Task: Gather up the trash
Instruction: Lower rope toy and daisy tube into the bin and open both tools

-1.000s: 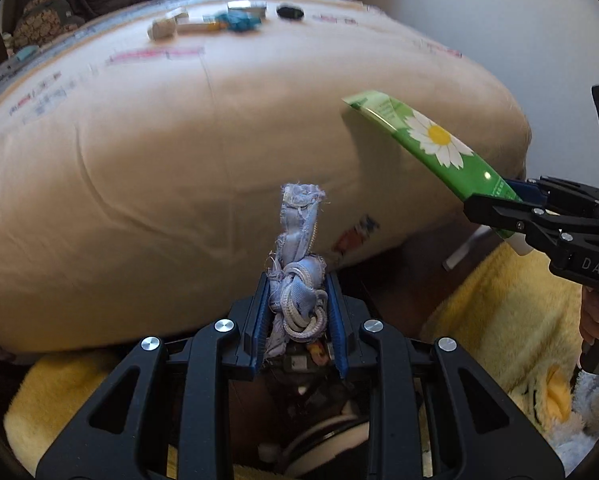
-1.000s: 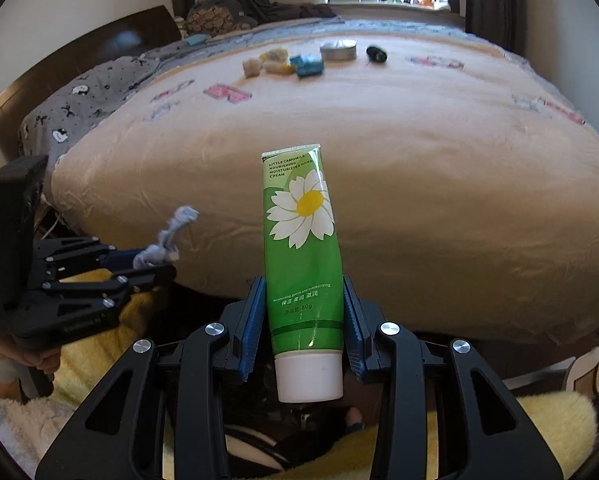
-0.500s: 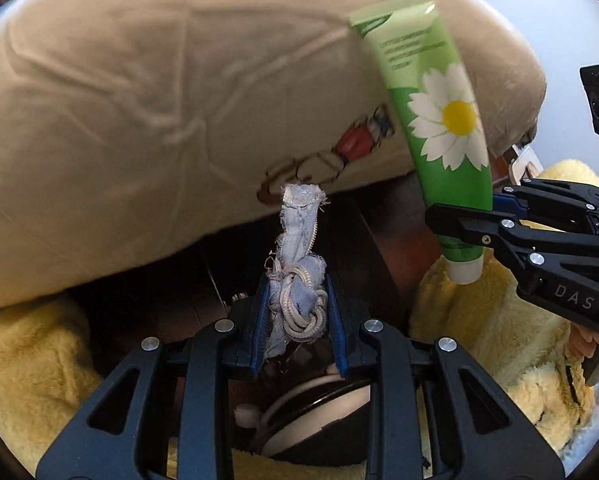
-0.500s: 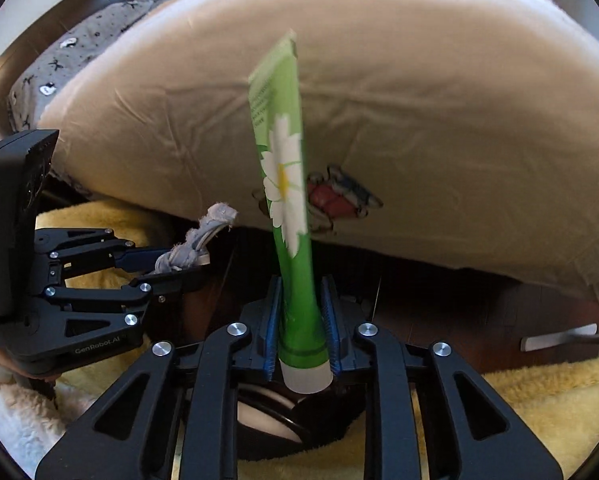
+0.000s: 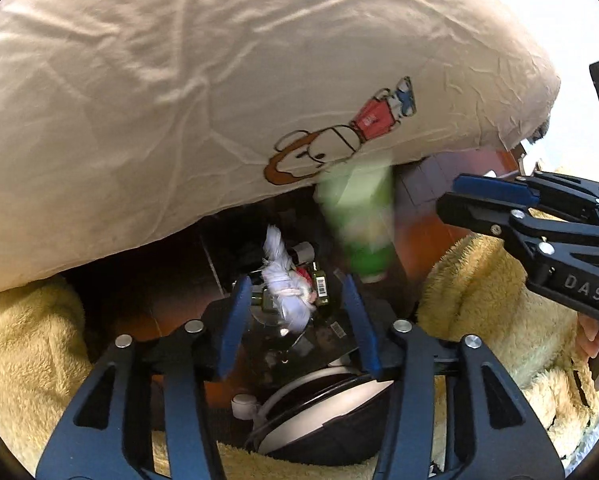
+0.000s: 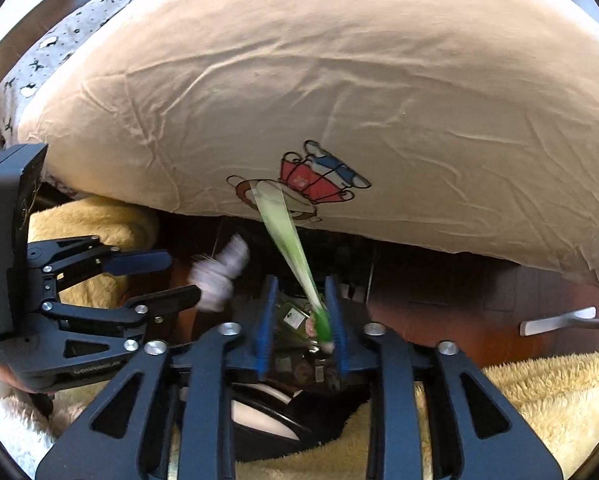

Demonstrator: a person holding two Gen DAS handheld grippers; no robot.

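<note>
Though both wrist views look down past spread blue-padded fingers, much of what lies below is hard to read. Nearest, the left tool (image 5: pixel 295 316) stands released, jaws wide, with the knotted pale-blue fabric scrap (image 5: pixel 285 290) loose between them, touching neither pad and smeared by motion blur. From the right wrist view the same scrap (image 6: pixel 219 278) shows just off the left tool's (image 6: pixel 171 276) tips. The right tool (image 6: pixel 299 328) is likewise released; the green daisy-printed cream tube (image 6: pixel 295 264) slants between its pads, cap end down, so blurred that contact with the right pad cannot be judged. In the left view the tube (image 5: pixel 359 224) is a green smear, its print unreadable, hanging apart from the right tool (image 5: pixel 495 200).

Below both tools sits the black-lined round trash bin with a white rim (image 5: pixel 323 416), its mouth largely covered by the tool bodies; small bottles and barcoded wrappers (image 5: pixel 321 286) inside are only partly visible. Fluffy yellow plush fabric (image 5: pixel 487 300) crowds the bin on both sides, leaving a narrow gap of dark wooden floor (image 6: pixel 439 292).

Farther off, the cream bedspread with a cartoon print (image 6: pixel 339 92) overhangs the bed edge and fills the upper view, hiding the bed's top surface.
</note>
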